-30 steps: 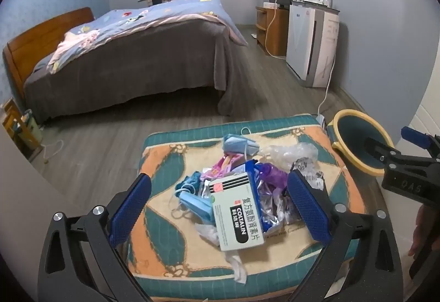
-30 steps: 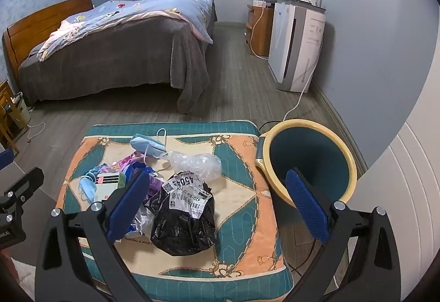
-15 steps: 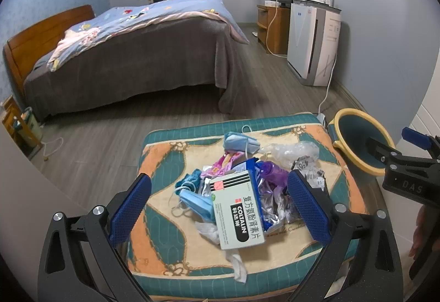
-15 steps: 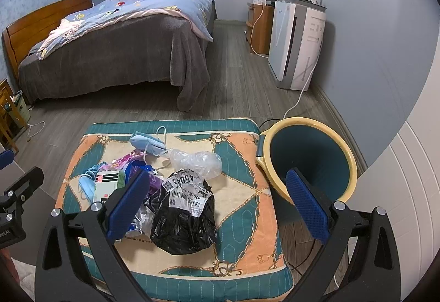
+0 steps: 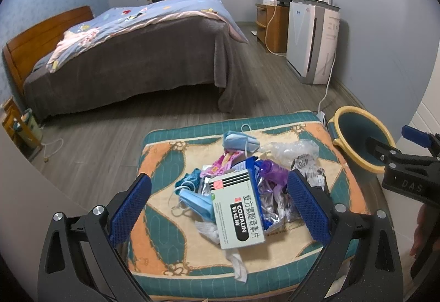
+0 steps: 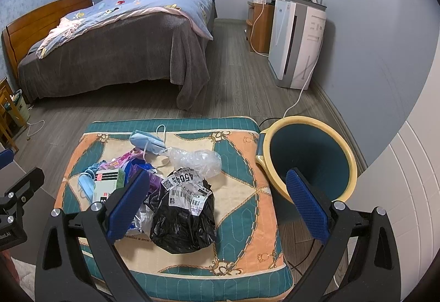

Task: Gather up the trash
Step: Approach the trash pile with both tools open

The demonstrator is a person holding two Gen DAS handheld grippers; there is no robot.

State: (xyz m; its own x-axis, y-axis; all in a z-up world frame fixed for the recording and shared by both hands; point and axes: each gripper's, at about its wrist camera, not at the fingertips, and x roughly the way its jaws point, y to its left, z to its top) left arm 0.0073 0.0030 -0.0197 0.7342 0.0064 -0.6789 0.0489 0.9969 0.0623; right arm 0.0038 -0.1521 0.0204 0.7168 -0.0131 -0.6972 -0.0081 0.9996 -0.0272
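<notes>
A pile of trash lies on a patterned cushion [image 5: 162,241] [image 6: 242,233]: a white medicine box [image 5: 238,210] [image 6: 106,183], blue face masks [image 5: 239,140] [image 6: 147,141], a clear plastic bag [image 6: 196,160], a black bag with shipping labels [image 6: 183,216], foil and purple wrappers [image 5: 271,178]. A yellow-rimmed teal bin [image 6: 310,161] [image 5: 360,137] stands right of the cushion. My left gripper [image 5: 220,210] is open above the medicine box. My right gripper [image 6: 217,205] is open above the black bag, apart from it.
A bed with a grey blanket [image 6: 115,49] stands behind the cushion across wood floor. A white air purifier [image 6: 295,38] and a wooden TV stand [image 6: 258,24] line the right wall, with a cord [image 6: 297,101] running to the bin.
Both views have shifted very slightly; the pile and bin lie where they were. Both grippers stay open.
</notes>
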